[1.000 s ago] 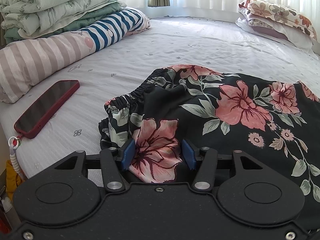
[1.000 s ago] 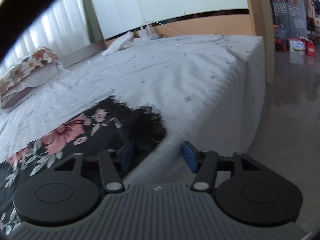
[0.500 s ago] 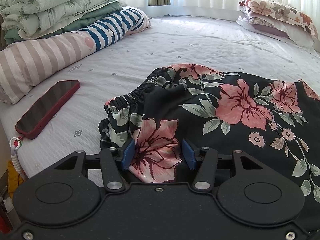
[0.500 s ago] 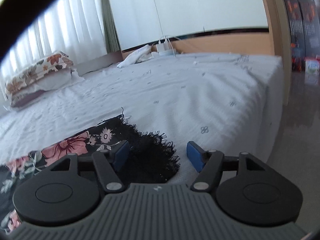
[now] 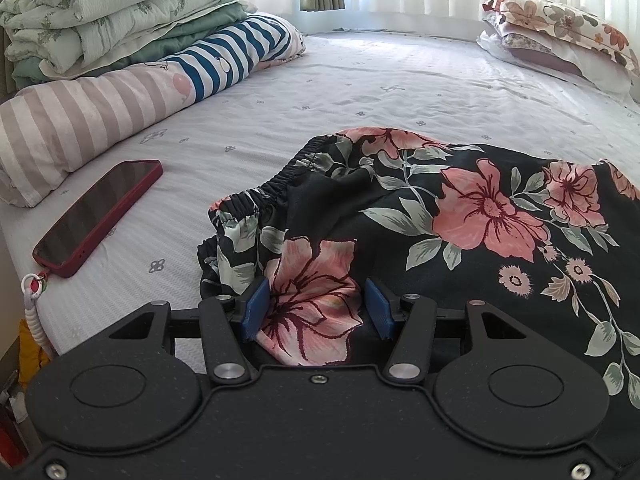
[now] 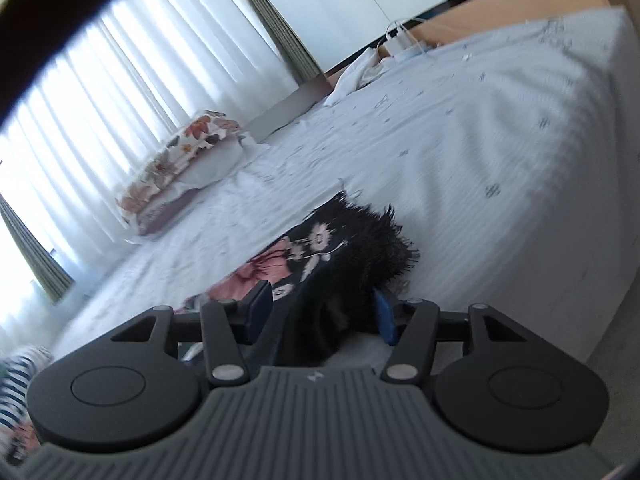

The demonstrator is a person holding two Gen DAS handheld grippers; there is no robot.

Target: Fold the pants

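We have the pants (image 5: 460,216) lengthwise between us: left gripper (image 5: 316,308) half-open astride waistband cloth, right gripper (image 6: 320,312) just closing around the fringed hem (image 6: 384,240).

Right gripper (image 6: 322,314) has tilted and its jaws have just been closing around the pants' (image 6: 352,264) fringed hem.
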